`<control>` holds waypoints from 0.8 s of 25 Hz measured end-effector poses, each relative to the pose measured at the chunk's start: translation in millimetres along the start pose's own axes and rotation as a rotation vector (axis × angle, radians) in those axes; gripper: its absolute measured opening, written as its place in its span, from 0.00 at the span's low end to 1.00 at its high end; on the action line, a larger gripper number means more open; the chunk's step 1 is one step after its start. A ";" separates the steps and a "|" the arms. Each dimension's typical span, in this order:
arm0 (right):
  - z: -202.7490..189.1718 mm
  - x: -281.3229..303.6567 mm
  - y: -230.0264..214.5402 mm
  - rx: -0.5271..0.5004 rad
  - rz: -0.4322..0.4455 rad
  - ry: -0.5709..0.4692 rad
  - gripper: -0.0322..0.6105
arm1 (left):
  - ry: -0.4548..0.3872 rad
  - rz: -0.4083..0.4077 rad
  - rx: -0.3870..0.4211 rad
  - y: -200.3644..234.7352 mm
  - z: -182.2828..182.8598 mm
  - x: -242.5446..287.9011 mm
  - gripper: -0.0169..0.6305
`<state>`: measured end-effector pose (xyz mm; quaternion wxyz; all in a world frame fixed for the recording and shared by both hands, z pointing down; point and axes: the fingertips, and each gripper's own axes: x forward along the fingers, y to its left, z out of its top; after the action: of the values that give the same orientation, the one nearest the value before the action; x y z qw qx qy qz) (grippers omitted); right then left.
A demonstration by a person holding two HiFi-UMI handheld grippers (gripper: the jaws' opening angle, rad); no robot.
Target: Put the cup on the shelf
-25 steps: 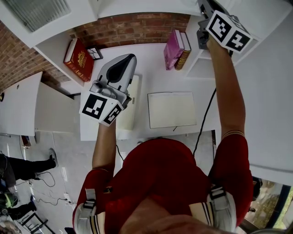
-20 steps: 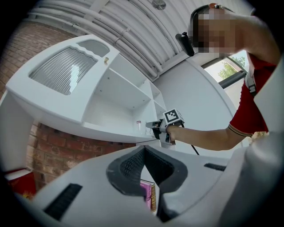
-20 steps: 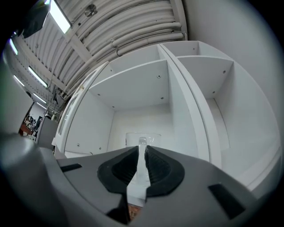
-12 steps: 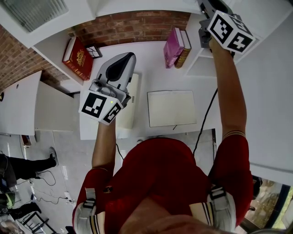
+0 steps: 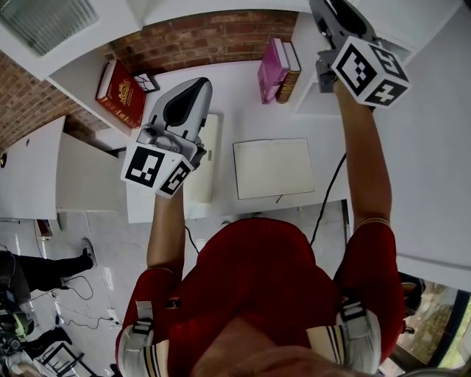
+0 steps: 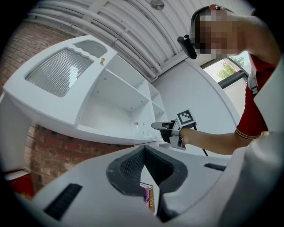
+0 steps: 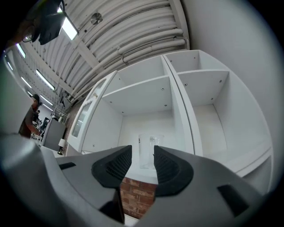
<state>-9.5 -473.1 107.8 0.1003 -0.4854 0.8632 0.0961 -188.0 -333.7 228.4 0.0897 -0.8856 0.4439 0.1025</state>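
Observation:
A clear glass cup [image 7: 148, 152] stands upright on a board of the white shelf unit [image 7: 175, 116], in the left compartment. My right gripper [image 7: 143, 153] is held up in front of it. Its jaws have just been opening and now stand open, with the cup beyond the tips and nothing pressed between the pads. In the head view the right gripper [image 5: 333, 16] reaches up at the top right; the cup is hidden there. My left gripper [image 5: 190, 94] hovers over the white desk [image 5: 235, 110], shut and empty. Its fingertips [image 6: 144, 148] meet.
On the desk lie a pale notebook [image 5: 274, 168], pink and brown books [image 5: 278, 70] standing by the shelf, and a red book [image 5: 118, 92] at the left. A brick wall [image 5: 206, 40] is behind. A black cable [image 5: 331, 184] hangs by the right arm.
The right gripper's marker cube has drawn back from the shelf, lower in the head view. The left gripper has hardly moved.

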 end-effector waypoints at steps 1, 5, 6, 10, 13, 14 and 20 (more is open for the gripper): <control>-2.5 -6.9 5.1 0.009 0.016 -0.001 0.29 | -0.004 0.000 0.002 -1.4 1.9 0.2 0.04; -18.8 -33.4 30.1 0.030 0.085 0.010 0.27 | -0.014 -0.002 0.015 -7.9 8.0 0.9 0.04; -23.4 -39.5 35.9 0.031 0.097 0.016 0.26 | -0.015 -0.002 0.018 -9.6 8.8 1.1 0.04; -37.5 -63.1 53.6 0.034 0.125 0.022 0.22 | -0.020 0.000 0.021 -16.0 10.0 2.1 0.04; -47.3 -80.1 67.4 0.014 0.146 0.017 0.15 | -0.024 0.001 0.024 -21.8 10.7 3.0 0.04; -51.1 -85.9 72.8 0.002 0.155 0.014 0.13 | -0.025 0.002 0.025 -23.9 11.0 2.8 0.04; -79.5 -116.1 105.7 -0.009 0.232 0.022 0.05 | -0.026 0.015 0.029 -33.8 11.7 -2.2 0.04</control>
<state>-47.4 -345.1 222.5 0.0770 -0.3837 0.9142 0.1057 -163.3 -309.1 220.0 0.1074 -0.8794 0.4509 0.1083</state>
